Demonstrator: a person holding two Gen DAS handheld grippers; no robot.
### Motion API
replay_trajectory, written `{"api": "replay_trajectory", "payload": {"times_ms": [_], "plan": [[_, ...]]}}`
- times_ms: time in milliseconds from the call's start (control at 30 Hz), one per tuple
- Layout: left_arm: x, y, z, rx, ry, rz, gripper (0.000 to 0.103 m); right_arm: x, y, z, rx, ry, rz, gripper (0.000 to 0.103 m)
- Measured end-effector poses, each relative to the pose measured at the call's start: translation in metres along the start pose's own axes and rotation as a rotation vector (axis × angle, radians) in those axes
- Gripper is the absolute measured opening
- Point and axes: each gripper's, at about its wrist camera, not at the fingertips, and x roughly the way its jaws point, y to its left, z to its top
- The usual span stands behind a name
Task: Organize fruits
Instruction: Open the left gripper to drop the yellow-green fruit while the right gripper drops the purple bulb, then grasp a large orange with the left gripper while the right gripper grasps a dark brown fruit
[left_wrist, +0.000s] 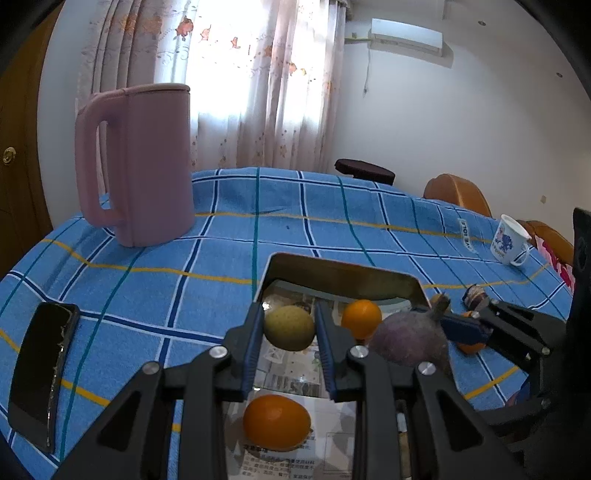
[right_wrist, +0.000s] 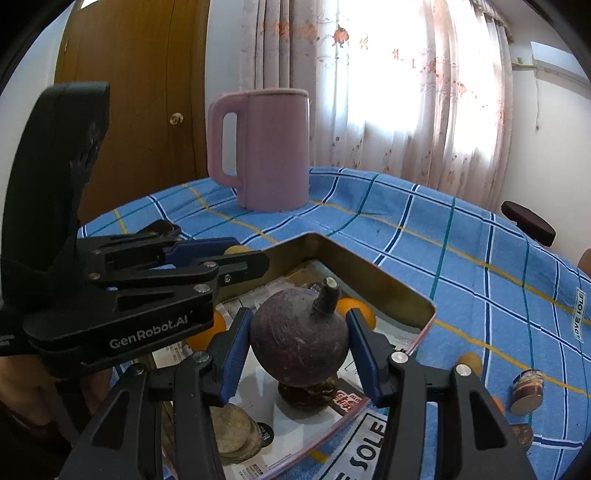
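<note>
My left gripper (left_wrist: 289, 326) is shut on a yellow-green pear (left_wrist: 289, 327), held above the metal tray (left_wrist: 340, 273). My right gripper (right_wrist: 300, 338) is shut on a dark purple round fruit with a stem (right_wrist: 300, 338), held over the same tray (right_wrist: 369, 273); the fruit also shows in the left wrist view (left_wrist: 408, 338). An orange (left_wrist: 276, 421) lies in the tray under my left gripper, another orange (left_wrist: 361, 318) further back. The left gripper (right_wrist: 236, 264) shows at the tray's left in the right wrist view. A brownish fruit (right_wrist: 231, 430) lies low in the tray.
A pink kettle (left_wrist: 144, 162) stands at the back left of the blue checked tablecloth (left_wrist: 155, 295). A black phone (left_wrist: 40, 373) lies at the left. A white mug (left_wrist: 511, 240) stands far right. Small fruit pieces (right_wrist: 526, 391) lie right of the tray. Chairs stand beyond the table.
</note>
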Motion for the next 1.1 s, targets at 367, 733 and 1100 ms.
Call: {"api": "replay_trajectory", "payload": {"times_ms": [367, 733, 1100], "plan": [[0.003, -0.002, -0.001, 0.012, 0.014, -0.002, 0.035, 0.003, 0.005, -0.001, -0.018, 0.02, 0.024, 0.062], [-0.035, -0.019, 0.004, -0.007, -0.118, 0.004, 0.086, -0.062, -0.039, -0.022, 0.075, -0.085, -0.079, 0.07], [-0.02, -0.112, -0.006, 0.118, -0.08, -0.133, 0.09, -0.109, -0.14, -0.073, 0.295, 0.002, -0.306, 0.07]]}}
